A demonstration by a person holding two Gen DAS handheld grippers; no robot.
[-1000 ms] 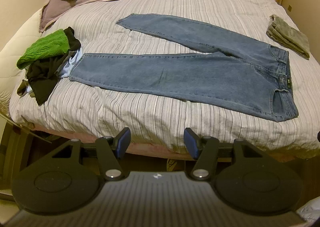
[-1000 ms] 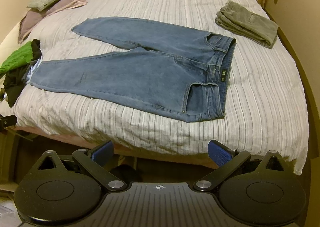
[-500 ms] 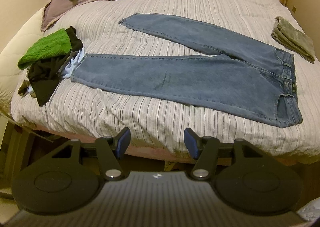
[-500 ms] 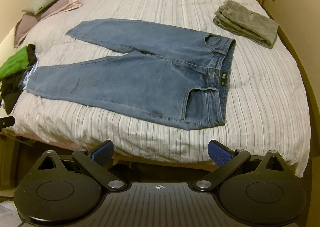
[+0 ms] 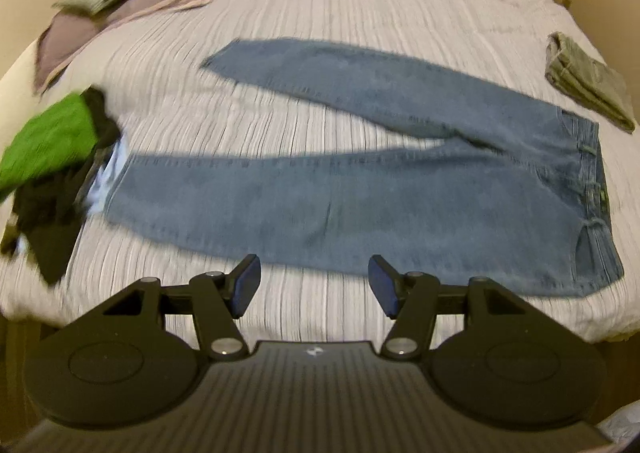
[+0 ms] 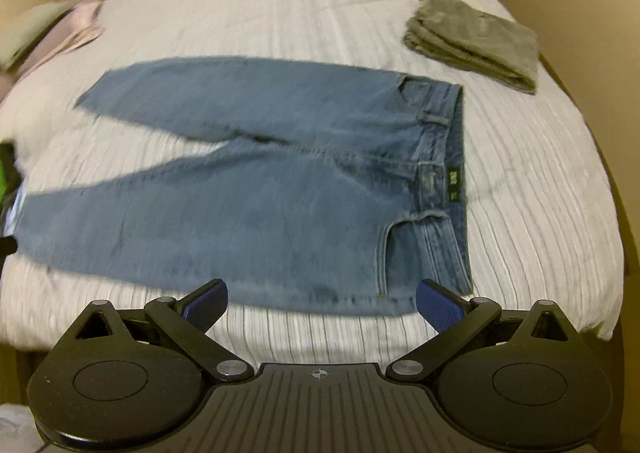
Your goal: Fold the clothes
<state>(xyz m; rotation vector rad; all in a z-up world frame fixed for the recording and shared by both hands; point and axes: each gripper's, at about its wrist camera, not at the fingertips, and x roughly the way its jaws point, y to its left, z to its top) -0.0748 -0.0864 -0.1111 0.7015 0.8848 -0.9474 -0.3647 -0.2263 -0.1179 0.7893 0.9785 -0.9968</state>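
Jeans [image 5: 360, 193]: faded blue denim, matt, with stitched seams at the waistband; bedcover [image 5: 360, 5]: pale cloth, ribbed with fine stripes, slightly puckered; folded garment [image 6: 476, 37]: grey-green cloth, soft and matt; green garment [image 5: 44, 145]: knitted, coarse-textured, beside black matt cloth [image 5: 48, 229]; left gripper [image 5: 314, 285] and right gripper [image 6: 322, 303]: black matt plastic bodies with ridged housings, shiny metal pivot pins, and blue pads [image 6: 438, 309] of finely dimpled texture.

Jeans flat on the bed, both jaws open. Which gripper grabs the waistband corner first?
Right, probably. The right gripper sits just short of the jeans' near waistband corner. The left gripper faces the mid-leg, with the waistband far to its right. Neither touches denim yet.
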